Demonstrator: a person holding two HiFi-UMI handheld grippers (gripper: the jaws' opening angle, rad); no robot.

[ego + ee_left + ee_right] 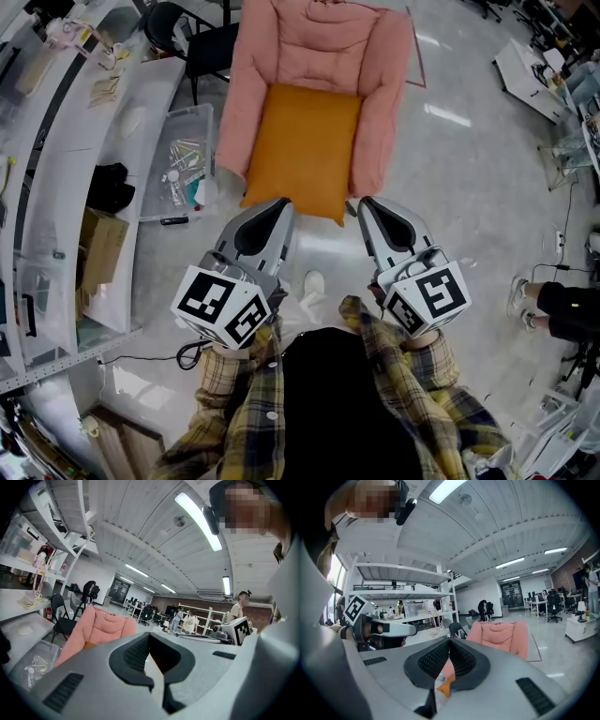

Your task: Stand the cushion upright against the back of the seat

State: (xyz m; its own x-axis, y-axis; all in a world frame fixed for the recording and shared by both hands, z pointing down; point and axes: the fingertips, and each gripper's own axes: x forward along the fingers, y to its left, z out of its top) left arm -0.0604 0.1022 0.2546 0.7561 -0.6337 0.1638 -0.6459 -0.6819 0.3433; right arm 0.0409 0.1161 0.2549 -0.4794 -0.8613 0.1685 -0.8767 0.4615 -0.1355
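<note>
Glossy floor (450, 187) surrounds the pink seat (319, 42). Its flat orange cushion (302, 150) looks soft and light, best pinched at the near corners. Left gripper (281, 202) and right gripper (367, 202) hover with jaws closed on nothing.

Clear plastic bin (193, 111), white shelving (56, 202), black chair (169, 26)

The person wears a yellow plaid shirt (412, 394) over a black top (333, 403). The grey left tongs (282, 202) and right tongs (365, 202) carry black-and-white marker cubes (223, 305).
</note>
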